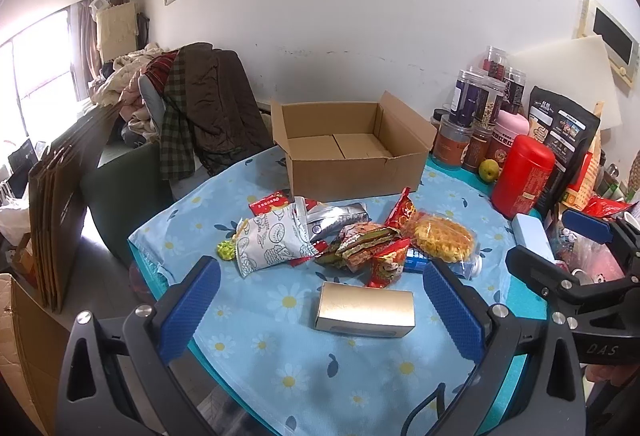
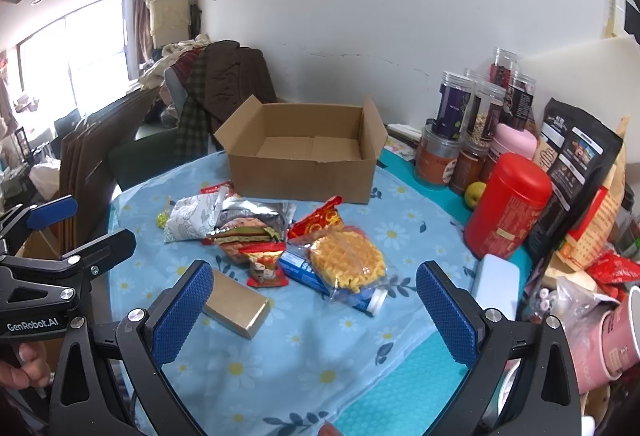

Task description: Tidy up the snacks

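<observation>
Presumably rigid and light, the gold box (image 1: 366, 310) lay on the cloth (image 1: 280, 364) just ahead of the left gripper (image 1: 320, 312), whose fingers stood apart and empty, best gripped across its short sides.

Left gripper (image 1: 320, 310): jaws fully spread, lower frame centre. Right gripper (image 2: 314, 310): jaws fully spread, lower frame centre.

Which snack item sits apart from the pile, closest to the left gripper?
The gold box, lying flat on the daisy cloth between the left gripper's open fingers. Every other snack is heaped together further back, toward the cardboard box.
</observation>
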{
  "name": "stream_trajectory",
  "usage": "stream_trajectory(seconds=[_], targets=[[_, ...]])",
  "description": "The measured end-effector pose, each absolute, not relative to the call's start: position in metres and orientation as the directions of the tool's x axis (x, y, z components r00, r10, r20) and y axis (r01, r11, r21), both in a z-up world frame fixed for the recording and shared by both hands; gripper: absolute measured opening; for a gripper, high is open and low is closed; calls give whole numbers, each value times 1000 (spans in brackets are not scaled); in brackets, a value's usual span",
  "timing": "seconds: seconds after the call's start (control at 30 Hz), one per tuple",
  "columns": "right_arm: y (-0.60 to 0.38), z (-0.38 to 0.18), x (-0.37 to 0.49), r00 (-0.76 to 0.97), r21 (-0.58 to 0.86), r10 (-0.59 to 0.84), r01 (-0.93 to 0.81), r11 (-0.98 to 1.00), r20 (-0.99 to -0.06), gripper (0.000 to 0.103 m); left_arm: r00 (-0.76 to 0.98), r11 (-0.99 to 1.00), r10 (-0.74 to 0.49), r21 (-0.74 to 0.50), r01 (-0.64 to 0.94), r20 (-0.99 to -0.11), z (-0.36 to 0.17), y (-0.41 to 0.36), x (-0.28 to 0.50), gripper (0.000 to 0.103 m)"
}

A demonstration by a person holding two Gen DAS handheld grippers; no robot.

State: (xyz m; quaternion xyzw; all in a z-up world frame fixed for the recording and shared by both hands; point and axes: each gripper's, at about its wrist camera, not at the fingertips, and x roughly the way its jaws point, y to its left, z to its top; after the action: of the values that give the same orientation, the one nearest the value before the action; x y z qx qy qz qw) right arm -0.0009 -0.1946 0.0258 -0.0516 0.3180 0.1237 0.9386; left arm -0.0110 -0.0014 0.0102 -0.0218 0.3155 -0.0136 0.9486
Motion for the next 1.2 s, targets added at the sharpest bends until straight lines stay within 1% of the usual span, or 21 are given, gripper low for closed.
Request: stream_trajectory(seconds=[0.83,1.2], targets=[[-195,27,-2,770,-18,202,-267,964,-605,103,793,999,-43,-37,26,-607,13,-5,-9,103],[-201,17,7,758,-9,187,-247,969,-625,103,765,998,-66,-35,57,-640,4,-9,7,103]])
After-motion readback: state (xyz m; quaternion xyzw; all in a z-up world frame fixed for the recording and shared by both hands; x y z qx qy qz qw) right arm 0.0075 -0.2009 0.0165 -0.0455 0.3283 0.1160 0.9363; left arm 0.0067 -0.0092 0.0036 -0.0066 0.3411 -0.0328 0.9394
